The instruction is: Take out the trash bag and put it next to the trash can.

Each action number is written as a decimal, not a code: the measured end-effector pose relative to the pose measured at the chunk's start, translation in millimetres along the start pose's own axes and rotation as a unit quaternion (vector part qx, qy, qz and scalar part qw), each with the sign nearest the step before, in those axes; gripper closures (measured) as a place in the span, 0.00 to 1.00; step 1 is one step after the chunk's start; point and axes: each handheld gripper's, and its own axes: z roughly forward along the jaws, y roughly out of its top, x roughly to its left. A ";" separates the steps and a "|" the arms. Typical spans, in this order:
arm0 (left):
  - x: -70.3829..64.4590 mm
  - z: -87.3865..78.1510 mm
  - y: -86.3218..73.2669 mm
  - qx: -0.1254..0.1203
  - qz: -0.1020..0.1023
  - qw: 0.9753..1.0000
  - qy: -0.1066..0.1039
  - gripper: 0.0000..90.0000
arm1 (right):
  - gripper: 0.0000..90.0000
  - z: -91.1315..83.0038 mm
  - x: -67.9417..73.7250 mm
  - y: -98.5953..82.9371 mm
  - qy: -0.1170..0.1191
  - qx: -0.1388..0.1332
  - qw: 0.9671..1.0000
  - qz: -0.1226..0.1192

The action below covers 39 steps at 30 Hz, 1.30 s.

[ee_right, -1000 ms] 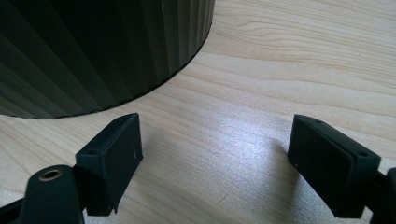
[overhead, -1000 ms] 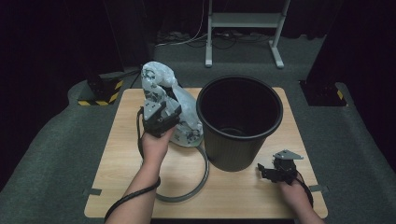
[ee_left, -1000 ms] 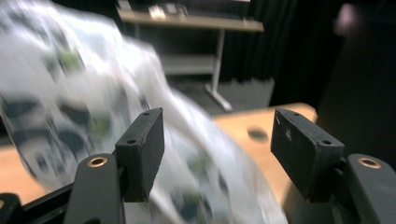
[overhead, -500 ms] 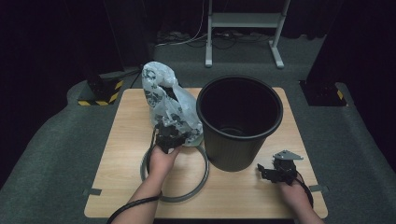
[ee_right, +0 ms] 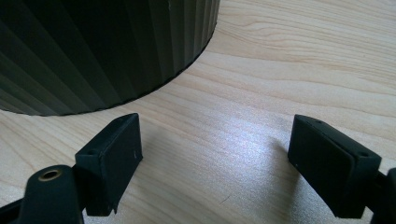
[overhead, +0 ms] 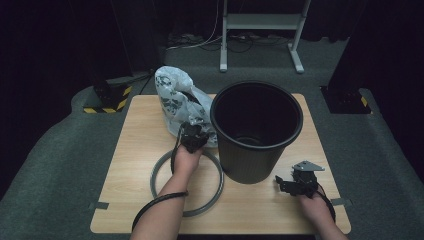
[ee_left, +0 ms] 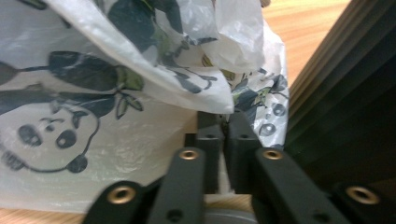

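A white plastic bag (overhead: 176, 98) with a panda print stands crumpled on the wooden table (overhead: 142, 135), left of a black ribbed bin (overhead: 256, 125). My left gripper (overhead: 193, 136) is at the bag's near right corner, close to the bin wall. In the left gripper view its jaws stand almost together, and a fold of the bag (ee_left: 116, 112) lies over the tips of the left gripper (ee_left: 225, 117). My right gripper (overhead: 294, 182) rests low on the table in front of the bin's right side. It is the open right gripper (ee_right: 217, 144), with bare wood between its jaws.
A grey ring (overhead: 187, 182) lies flat on the table under my left forearm. The bin (ee_right: 93, 46) rises just ahead of the right gripper. A metal stand (overhead: 260, 30) and cables sit on the dark floor behind the table.
My left hand moved from the bag's left side, down and to the right, to the bag's corner beside the bin. The right gripper stayed put.
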 end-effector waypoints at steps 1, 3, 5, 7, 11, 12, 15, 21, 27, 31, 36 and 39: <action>0.0 0.0 0.0 0.000 0.000 1.000 0.000 0.85 | 0.19 0.0 0.0 0.0 0.000 0.000 1.000 0.000; -1.8 -3.0 -3.6 -0.010 -0.003 1.000 -0.005 0.76 | 0.19 -0.1 0.1 0.0 0.001 0.000 1.000 0.001; -3.2 -7.1 -5.7 -0.014 0.000 1.000 -0.007 0.66 | 0.19 0.0 0.1 0.1 0.001 0.000 1.000 0.000; -4.1 -12.3 -7.7 -0.017 0.006 1.000 -0.008 0.60 | 0.19 0.0 0.1 0.0 0.001 0.000 1.000 0.000; -5.4 -21.8 -10.8 -0.013 0.010 1.000 -0.014 0.50 | 0.19 0.0 0.1 0.0 0.001 0.000 1.000 0.000; -5.7 -24.7 -11.8 -0.012 0.012 1.000 -0.015 0.47 | 0.19 0.0 0.2 0.0 0.000 0.000 1.000 0.000; -5.0 -35.1 -15.8 -0.015 0.020 1.000 -0.020 0.43 | 0.19 0.0 0.2 0.0 0.001 0.000 1.000 0.000; -2.3 -54.2 -27.7 -0.005 0.027 0.999 -0.019 0.40 | 0.19 0.0 0.1 0.0 0.001 0.000 1.000 -0.001; 5.9 -72.8 -41.2 0.011 0.042 0.999 -0.007 0.38 | 0.19 0.0 0.5 0.0 0.003 0.000 1.000 0.000; 11.4 -86.6 -50.8 0.017 0.043 0.999 -0.006 0.37 | 0.19 0.1 0.6 0.1 0.003 0.000 1.000 0.001; 16.1 -97.6 -66.3 0.021 0.036 0.999 -0.007 0.36 | 0.19 0.1 0.2 0.1 0.003 0.000 1.000 -0.003; 18.9 -103.7 -68.0 0.019 0.045 0.999 -0.009 0.34 | 0.19 0.1 0.2 0.2 0.003 0.000 1.000 -0.002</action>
